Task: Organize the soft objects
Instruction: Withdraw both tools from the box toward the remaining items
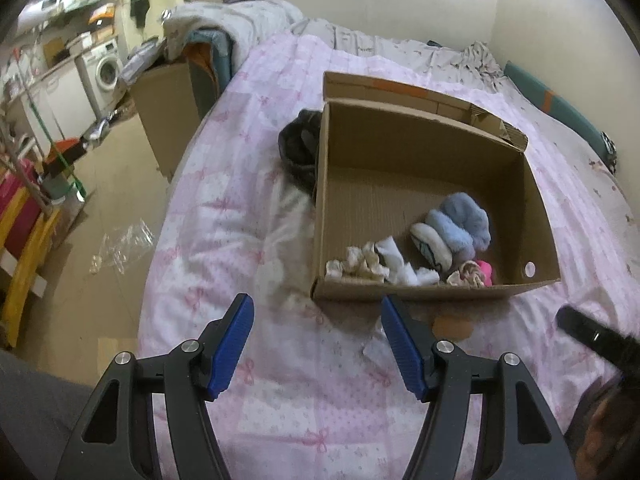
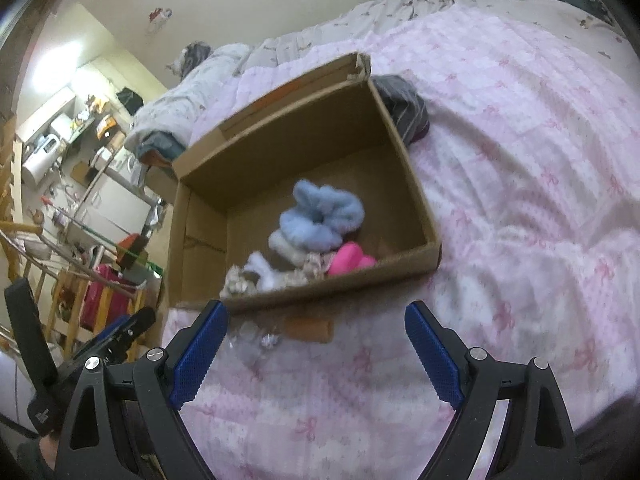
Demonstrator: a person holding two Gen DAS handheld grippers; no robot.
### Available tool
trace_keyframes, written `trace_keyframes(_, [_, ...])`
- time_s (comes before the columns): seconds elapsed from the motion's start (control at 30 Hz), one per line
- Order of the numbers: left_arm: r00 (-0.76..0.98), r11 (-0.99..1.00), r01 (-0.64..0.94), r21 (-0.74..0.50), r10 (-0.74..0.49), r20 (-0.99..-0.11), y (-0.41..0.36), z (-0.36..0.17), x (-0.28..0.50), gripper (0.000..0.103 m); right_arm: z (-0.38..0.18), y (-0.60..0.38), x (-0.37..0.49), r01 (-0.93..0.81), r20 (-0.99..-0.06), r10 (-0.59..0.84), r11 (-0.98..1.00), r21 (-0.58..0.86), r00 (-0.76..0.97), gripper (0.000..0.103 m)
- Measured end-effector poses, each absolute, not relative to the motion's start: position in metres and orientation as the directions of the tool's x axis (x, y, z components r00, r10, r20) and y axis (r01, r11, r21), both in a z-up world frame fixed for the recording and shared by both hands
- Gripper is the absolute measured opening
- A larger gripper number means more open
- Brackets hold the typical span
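Left wrist: box (image 1: 424, 152) labels unreadable

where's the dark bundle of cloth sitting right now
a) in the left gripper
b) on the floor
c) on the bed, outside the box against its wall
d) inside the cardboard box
c: the dark bundle of cloth lies on the pink bedspread against the outer wall of the cardboard box, not inside it.

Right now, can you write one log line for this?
left gripper: open, empty | right gripper: open, empty | box: on bed, holds blue fluffy, socks | dark cloth: outside box
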State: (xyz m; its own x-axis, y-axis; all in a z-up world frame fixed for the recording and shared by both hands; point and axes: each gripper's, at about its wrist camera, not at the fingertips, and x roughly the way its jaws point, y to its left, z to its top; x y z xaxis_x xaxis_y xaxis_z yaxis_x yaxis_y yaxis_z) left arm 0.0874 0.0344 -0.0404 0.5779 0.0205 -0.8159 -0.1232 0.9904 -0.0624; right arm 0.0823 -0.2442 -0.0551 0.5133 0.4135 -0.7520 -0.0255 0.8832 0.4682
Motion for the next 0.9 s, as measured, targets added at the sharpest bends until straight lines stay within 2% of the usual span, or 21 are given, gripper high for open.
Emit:
trace_keyframes(0.2, [0.578, 0.985, -0.171, -0.032, 0.074, -0.813, 0.042, -0.044, 0.081, 0.063, -0.069, -0.237, 0.065, 0.002, -0.769, 0.443, 0.866, 0.5, 0.46, 0.096])
trace_keyframes(0.37, [0.56, 0.975, -0.216, -0.06, 0.073, -0.825, 0.051, -0.05, 0.083, 0.063, -0.077, -0.243, 0.06, 0.053, -0.783, 0.432, 0.861, 0.505, 0.447, 0.096])
trace_keyframes(0.53, [0.508, 0.965, -0.26, -0.028, 0.112, -0.854, 0.052, -0.066, 0.084, 0.063, -0.097, -0.24, 0.07, 0.106, -0.832, 0.39, 0.88, 0.463, 0.395, 0.096])
trace_keyframes(0.9, [0.447, 0.937, -0.333, -0.1, 0.063, -0.892, 0.068, -0.076, 0.086, 0.063, -0.14, -0.168, 0.108, 0.0, -0.901, 0.274, 0.957, 0.291, 0.336, 0.096])
